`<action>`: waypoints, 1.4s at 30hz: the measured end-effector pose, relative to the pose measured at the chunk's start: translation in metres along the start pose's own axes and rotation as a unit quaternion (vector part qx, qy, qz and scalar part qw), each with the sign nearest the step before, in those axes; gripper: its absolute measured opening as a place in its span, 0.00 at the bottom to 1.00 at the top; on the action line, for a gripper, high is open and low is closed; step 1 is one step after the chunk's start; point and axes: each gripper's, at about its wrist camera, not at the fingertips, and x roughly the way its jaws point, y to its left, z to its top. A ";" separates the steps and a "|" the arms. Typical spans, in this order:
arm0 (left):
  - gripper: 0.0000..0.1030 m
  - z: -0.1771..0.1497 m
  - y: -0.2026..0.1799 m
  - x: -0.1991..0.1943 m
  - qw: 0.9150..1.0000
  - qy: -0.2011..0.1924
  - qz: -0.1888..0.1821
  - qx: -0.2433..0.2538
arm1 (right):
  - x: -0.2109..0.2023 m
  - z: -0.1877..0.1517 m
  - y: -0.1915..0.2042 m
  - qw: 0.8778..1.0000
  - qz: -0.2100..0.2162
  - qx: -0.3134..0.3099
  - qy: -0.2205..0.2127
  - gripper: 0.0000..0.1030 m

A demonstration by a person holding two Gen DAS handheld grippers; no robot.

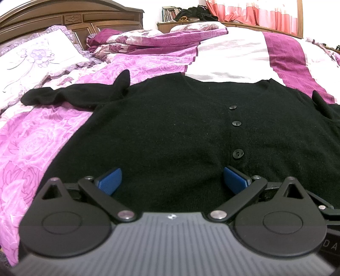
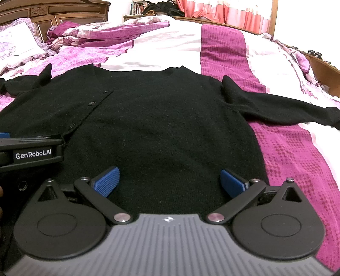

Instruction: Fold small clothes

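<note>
A small black knit cardigan (image 1: 170,131) (image 2: 161,127) lies spread flat on the bed, front up, with a row of black buttons (image 1: 236,123) down its middle. Its left sleeve (image 1: 53,95) stretches out to the left, and its right sleeve (image 2: 286,108) reaches right. My left gripper (image 1: 172,180) hovers open over the near hem, left of the button line, with its blue pads (image 1: 110,180) wide apart. My right gripper (image 2: 170,182) is open over the hem's right half, nothing between its blue pads (image 2: 107,182). The left gripper's body (image 2: 31,152) shows at the left edge of the right wrist view.
The bed (image 1: 233,55) wears a pink, purple and white floral cover (image 2: 286,152). A lilac pillow (image 1: 38,55) and a bunched quilt (image 1: 131,42) lie by the dark wooden headboard (image 1: 63,19). Pink curtains (image 2: 229,12) and a cluttered shelf (image 2: 153,8) stand beyond.
</note>
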 end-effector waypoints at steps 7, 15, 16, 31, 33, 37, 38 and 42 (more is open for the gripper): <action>1.00 0.000 -0.001 0.000 1.000 0.000 0.000 0.000 | 0.000 0.000 0.000 1.000 0.000 0.000 0.000 1.00; 1.00 0.000 -0.001 0.000 1.000 0.000 0.001 0.001 | 0.000 0.000 0.000 1.000 0.000 0.000 0.000 1.00; 1.00 0.000 -0.001 0.000 1.000 0.000 0.001 0.001 | 0.000 0.000 0.000 1.000 0.000 0.000 0.000 1.00; 1.00 0.000 -0.001 0.000 1.000 0.000 0.000 0.000 | 0.000 0.000 0.000 1.000 0.000 0.000 0.000 1.00; 1.00 0.001 0.002 -0.002 1.000 0.000 -0.002 -0.003 | 0.000 0.000 0.000 1.000 0.000 0.000 0.000 1.00; 1.00 0.001 0.003 -0.002 1.000 0.000 -0.004 -0.004 | 0.000 0.000 0.000 1.000 0.000 0.000 0.001 1.00; 1.00 0.001 0.004 -0.002 1.000 0.000 -0.006 -0.006 | 0.000 0.001 0.000 1.000 0.000 0.000 0.001 1.00; 1.00 0.002 0.014 -0.012 1.000 -0.012 -0.023 0.008 | -0.009 0.002 0.002 1.000 0.006 -0.002 -0.014 1.00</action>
